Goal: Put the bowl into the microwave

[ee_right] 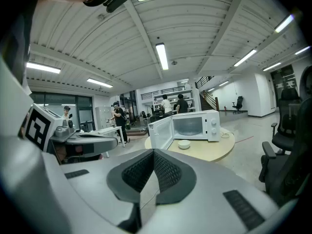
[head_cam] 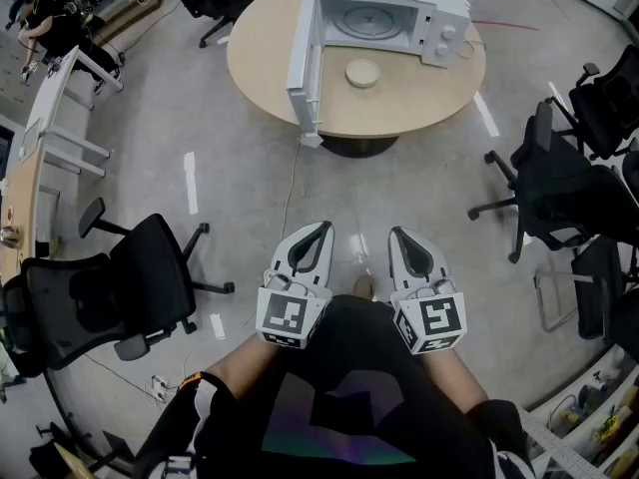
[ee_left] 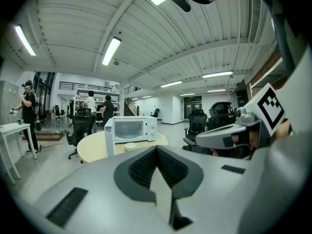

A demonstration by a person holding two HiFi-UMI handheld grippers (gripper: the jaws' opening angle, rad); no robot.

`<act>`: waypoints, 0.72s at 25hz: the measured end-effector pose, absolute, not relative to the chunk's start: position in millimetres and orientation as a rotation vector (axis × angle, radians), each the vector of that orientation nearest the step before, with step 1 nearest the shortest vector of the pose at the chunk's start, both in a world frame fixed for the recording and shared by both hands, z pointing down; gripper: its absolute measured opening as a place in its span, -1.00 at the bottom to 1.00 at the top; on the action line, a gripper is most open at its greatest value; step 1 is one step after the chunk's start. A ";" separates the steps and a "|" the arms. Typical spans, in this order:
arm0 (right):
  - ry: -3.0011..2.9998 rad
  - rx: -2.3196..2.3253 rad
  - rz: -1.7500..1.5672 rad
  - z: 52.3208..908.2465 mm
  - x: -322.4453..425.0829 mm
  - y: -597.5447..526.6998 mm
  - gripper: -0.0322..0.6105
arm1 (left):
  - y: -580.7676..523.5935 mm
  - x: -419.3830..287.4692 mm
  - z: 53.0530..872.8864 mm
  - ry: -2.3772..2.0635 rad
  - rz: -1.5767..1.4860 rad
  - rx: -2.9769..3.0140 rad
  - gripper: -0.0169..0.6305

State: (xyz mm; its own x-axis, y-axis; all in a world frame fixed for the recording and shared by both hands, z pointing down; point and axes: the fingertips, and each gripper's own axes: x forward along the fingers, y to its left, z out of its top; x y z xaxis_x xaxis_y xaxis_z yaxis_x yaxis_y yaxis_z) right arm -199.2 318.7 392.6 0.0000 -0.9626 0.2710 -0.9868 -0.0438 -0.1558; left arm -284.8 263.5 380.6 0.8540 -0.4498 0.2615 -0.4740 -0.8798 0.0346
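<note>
A white microwave stands on a round wooden table far ahead, its door swung open to the left. A small pale bowl sits on the table just in front of the microwave's open mouth. The bowl and microwave also show in the left gripper view, and the bowl and microwave in the right gripper view. My left gripper and right gripper are held close to my body, side by side, well short of the table. Both are shut and hold nothing.
A black office chair stands at my left and several more at my right. A white desk runs along the far left. A cable trails from the table across the floor. People stand far back in the room.
</note>
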 end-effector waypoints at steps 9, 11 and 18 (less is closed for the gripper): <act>-2.130 2.169 0.427 391.1 -153.6 332.2 -0.85 | 280.7 -240.9 381.4 -0.753 0.366 2.956 -0.81; -2.129 2.174 0.424 390.9 -148.8 334.2 -0.85 | 282.8 -234.6 380.2 -0.748 0.368 2.966 -0.81; -2.099 2.209 0.435 392.8 -130.0 332.0 -0.85 | 278.6 -212.2 380.7 -0.708 0.365 2.996 -0.81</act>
